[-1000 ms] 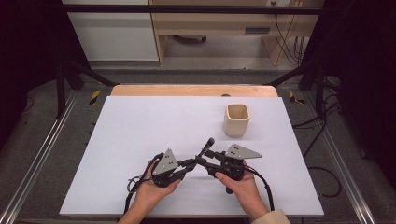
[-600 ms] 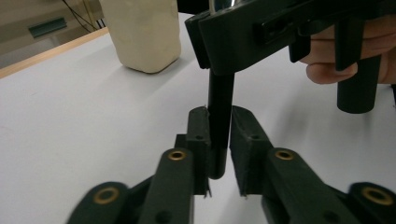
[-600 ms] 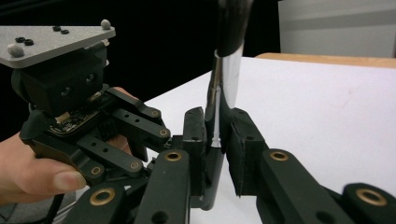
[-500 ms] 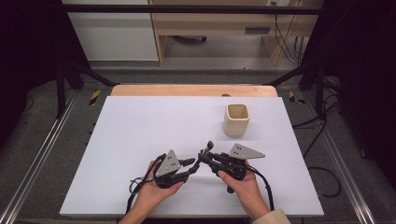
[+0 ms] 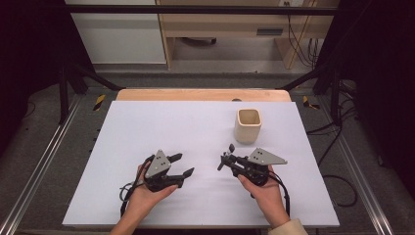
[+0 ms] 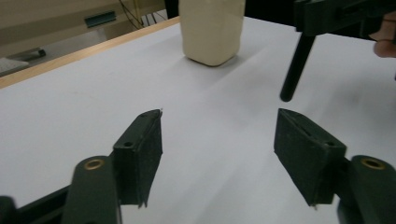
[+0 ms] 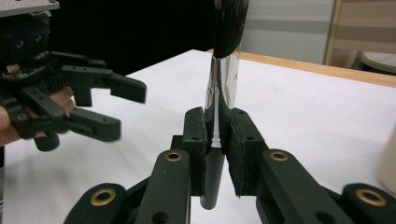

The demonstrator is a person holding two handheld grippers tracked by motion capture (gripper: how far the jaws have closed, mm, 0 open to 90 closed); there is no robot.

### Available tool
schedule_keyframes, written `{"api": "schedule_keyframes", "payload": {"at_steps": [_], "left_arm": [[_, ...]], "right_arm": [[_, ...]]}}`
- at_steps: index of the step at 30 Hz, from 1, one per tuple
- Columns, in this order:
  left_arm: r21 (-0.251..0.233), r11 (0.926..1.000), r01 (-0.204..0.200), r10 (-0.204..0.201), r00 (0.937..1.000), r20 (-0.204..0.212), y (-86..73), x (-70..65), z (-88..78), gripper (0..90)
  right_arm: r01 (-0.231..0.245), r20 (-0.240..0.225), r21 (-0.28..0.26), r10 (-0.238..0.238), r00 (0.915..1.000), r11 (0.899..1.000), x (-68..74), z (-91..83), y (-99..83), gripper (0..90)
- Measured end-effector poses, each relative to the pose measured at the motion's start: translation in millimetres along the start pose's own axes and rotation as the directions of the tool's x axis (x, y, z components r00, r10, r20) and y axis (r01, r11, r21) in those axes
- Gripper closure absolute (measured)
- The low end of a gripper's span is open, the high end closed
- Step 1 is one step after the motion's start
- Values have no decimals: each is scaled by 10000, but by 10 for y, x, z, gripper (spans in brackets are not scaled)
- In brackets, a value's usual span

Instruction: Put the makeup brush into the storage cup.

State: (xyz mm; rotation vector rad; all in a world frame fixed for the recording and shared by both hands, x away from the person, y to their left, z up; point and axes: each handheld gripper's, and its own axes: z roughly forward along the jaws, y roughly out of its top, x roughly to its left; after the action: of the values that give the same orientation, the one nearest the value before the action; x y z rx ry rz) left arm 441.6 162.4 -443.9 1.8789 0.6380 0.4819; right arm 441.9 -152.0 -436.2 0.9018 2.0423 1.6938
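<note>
My right gripper (image 5: 227, 158) is shut on a brush (image 5: 230, 148) with a black handle, a silver ferrule and dark bristles. In the right gripper view the brush (image 7: 225, 79) stands upright, pinched between the pads of the right gripper (image 7: 212, 128). My left gripper (image 5: 184, 165) lies to its left on the white table, apart from the brush; its jaws have just been opening and hold nothing. The left gripper view has the left gripper (image 6: 217, 128) wide over bare table, with the brush handle (image 6: 294, 70) hanging at the upper right. A cream cup (image 5: 248, 125) stands behind the right gripper.
The white table top (image 5: 161, 127) has a wooden strip (image 5: 195, 94) along its far edge. Black frame posts (image 5: 63, 73) and cables (image 5: 337, 181) flank the table. The cup (image 6: 212, 30) rises straight ahead of the left gripper.
The two grippers met at the brush in the middle; now the left gripper has opened, let go and moved left, while the right gripper has drawn right with the brush.
</note>
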Motion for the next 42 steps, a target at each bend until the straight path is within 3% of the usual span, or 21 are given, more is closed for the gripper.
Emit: {"api": "schedule_keyframes", "payload": {"at_steps": [6, 8, 10, 18, 22, 25, 29, 42], "left_arm": [[-171, 9992, 360, -368, 9981, -497, -41, 175, -129, 221], [-206, 9990, 386, -397, 9976, -574, -53, 206, -160, 214], [-132, 9996, 241, -252, 9958, -876, -99, 263, -231, 176], [-437, 9987, 274, -321, 9934, -1104, -219, 394, -447, 89], [-1004, 9933, 573, -711, 9877, -1391, -337, 498, -644, 64], [-1137, 9909, 726, -894, 9846, -1503, -379, 534, -705, 58], [-1729, 9795, 1030, -1336, 9753, -1760, -412, 647, -833, 47], [-2232, 9679, 1154, -1580, 9702, -1839, -424, 738, -1010, 42]], "right_arm": [[27, 464, 18, -28, 9989, 10000, -95, -111, 4, 788], [1, 535, -14, 0, 9986, 10000, -108, -126, 5, 788], [77, 936, 83, -85, 9956, 9999, -147, -209, 19, 788], [412, 1627, 468, -483, 9855, 9981, -248, -360, 71, 787], [452, 1812, 672, -567, 9818, 9967, -320, -412, 91, 788], [523, 1847, 795, -663, 9806, 9955, -350, -415, 98, 788], [510, 1921, 798, -656, 9792, 9955, -363, -419, 124, 788], [694, 2332, 982, -908, 9682, 9927, -417, -518, 191, 787]]}}
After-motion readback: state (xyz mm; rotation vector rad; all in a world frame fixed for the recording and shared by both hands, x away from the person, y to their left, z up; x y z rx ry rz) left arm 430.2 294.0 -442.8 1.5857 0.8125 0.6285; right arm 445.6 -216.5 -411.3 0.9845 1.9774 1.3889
